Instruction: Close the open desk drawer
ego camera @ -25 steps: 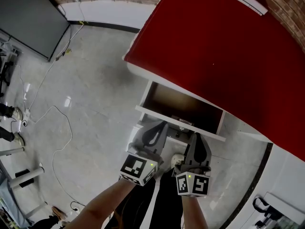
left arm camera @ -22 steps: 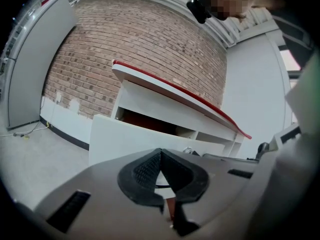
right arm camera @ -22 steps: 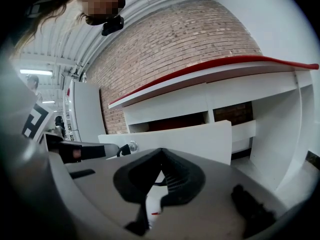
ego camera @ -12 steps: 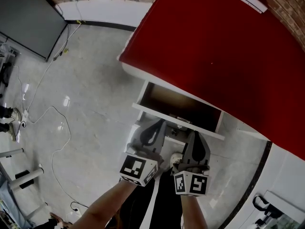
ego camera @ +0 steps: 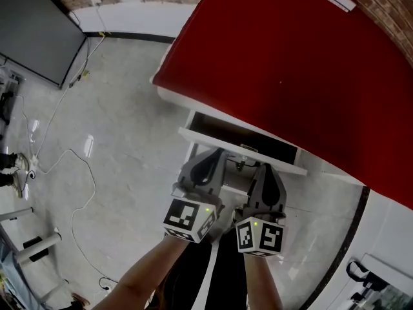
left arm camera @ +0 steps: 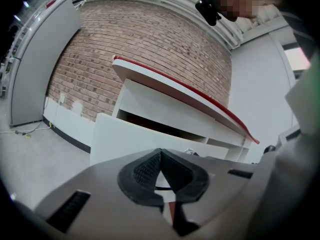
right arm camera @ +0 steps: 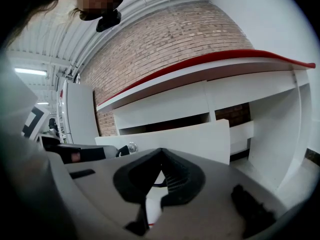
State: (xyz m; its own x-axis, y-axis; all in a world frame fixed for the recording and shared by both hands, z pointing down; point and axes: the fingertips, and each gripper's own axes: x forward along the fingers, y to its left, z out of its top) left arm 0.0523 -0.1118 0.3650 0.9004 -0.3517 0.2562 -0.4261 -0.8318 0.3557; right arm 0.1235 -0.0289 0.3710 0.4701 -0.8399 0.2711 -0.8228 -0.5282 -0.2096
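Under red desktop, white drawer partly open, left gripper and right gripper closed, empty.

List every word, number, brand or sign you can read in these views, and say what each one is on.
None: no word, number or brand can be read in any view.
The left gripper and right gripper carry only black-and-white square markers, which are patterns, not letters.
The red desk and its drawer show no print.
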